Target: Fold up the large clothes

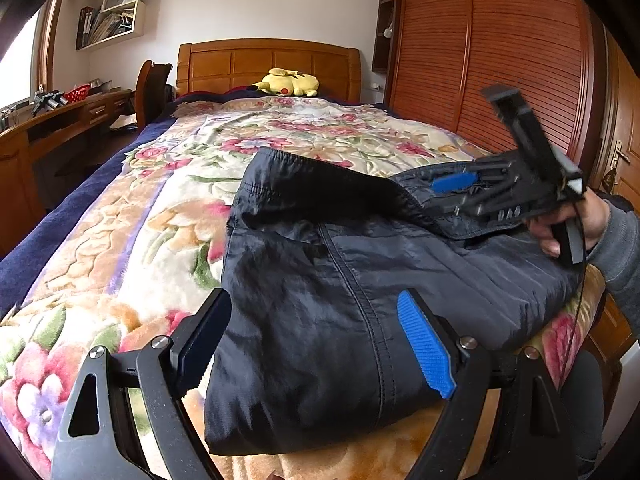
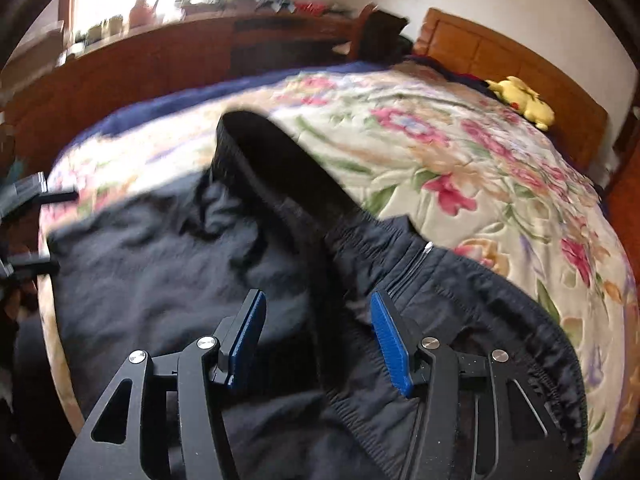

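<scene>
A dark navy jacket [image 1: 340,280] lies folded on the floral bedspread [image 1: 140,220] near the foot of the bed. My left gripper [image 1: 316,340] is open, its jaws standing either side of the jacket's near edge, with nothing held. My right gripper [image 2: 316,336] is open just above the jacket [image 2: 160,260], close to its elastic hem and zipper [image 2: 420,258]. In the left wrist view the right gripper [image 1: 472,188] hovers over the jacket's far right corner, held by a hand [image 1: 568,224]. The left gripper's fingertips [image 2: 36,228] show at the left edge of the right wrist view.
A yellow plush toy [image 1: 290,82] lies by the wooden headboard [image 1: 268,64]. A wooden desk [image 1: 60,120] and chair [image 1: 154,88] stand left of the bed. A wooden wardrobe [image 1: 500,60] stands on the right. The bed's foot edge is just below the jacket.
</scene>
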`<state>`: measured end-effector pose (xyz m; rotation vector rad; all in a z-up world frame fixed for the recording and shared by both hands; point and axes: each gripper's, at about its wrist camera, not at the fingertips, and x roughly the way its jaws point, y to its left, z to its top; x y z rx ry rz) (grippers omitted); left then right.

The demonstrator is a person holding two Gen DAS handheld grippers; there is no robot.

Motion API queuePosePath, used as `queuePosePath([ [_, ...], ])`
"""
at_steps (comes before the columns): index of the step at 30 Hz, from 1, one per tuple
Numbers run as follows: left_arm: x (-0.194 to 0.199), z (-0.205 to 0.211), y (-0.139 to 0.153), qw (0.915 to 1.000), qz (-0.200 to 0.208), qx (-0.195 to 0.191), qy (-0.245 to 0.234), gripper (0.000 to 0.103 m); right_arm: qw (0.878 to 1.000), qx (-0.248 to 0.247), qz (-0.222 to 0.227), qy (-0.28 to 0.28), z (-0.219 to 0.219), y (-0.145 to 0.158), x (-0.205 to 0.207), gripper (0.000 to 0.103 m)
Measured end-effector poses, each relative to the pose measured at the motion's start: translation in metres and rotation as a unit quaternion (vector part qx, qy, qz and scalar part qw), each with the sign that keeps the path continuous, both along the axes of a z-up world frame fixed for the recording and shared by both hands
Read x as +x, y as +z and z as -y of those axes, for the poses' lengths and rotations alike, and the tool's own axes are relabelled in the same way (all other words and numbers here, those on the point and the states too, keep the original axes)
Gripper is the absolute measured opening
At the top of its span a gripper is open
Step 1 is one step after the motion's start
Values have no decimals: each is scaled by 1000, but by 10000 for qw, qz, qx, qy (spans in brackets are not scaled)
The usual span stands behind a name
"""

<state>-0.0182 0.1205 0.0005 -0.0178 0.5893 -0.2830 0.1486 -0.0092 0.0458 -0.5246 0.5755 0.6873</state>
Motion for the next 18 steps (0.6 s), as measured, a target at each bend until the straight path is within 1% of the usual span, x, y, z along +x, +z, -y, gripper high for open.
queuePosePath([
  [1, 0, 0, 0, 10000, 4, -2, -3, 86, 9999, -123, 3, -65, -2, -4, 0, 57],
  [2, 0, 0, 0, 10000, 9, -5, -1, 86, 9997, -175, -35, -147, -3, -5, 5, 51],
  [3, 1, 0, 0, 10000, 9, -8, 1, 86, 9996, -152, -154, -154, -3, -6, 10, 42],
  [4, 1, 0, -1, 10000, 6, -4, 3, 86, 9996, -166, -192, -146, -3, -7, 14, 39],
  [5, 1, 0, -1, 10000, 3, 1, -2, 86, 9995, -242, -136, -150, -6, -8, 17, 28],
  [6, 1, 1, -1, 10000, -2, 10, -6, 86, 9992, -361, -71, -159, -9, -9, 22, 6],
  [7, 1, 1, -1, 10000, -5, 18, -9, 86, 9986, -475, 21, -216, -10, -10, 27, 2],
  [10, 2, 0, -3, 10000, -19, 42, -14, 86, 9979, -529, 145, -354, -17, -4, 41, 2],
  [11, 3, 0, -3, 10000, -25, 37, -10, 86, 9972, -573, 262, -400, -19, -1, 46, 2],
  [15, 4, -1, -5, 10000, -42, 34, 6, 86, 9948, -632, 474, -648, -29, 9, 69, 2],
  [18, 4, -2, -6, 10000, -56, 40, 14, 86, 9915, -757, 676, -809, -46, 9, 84, 2],
])
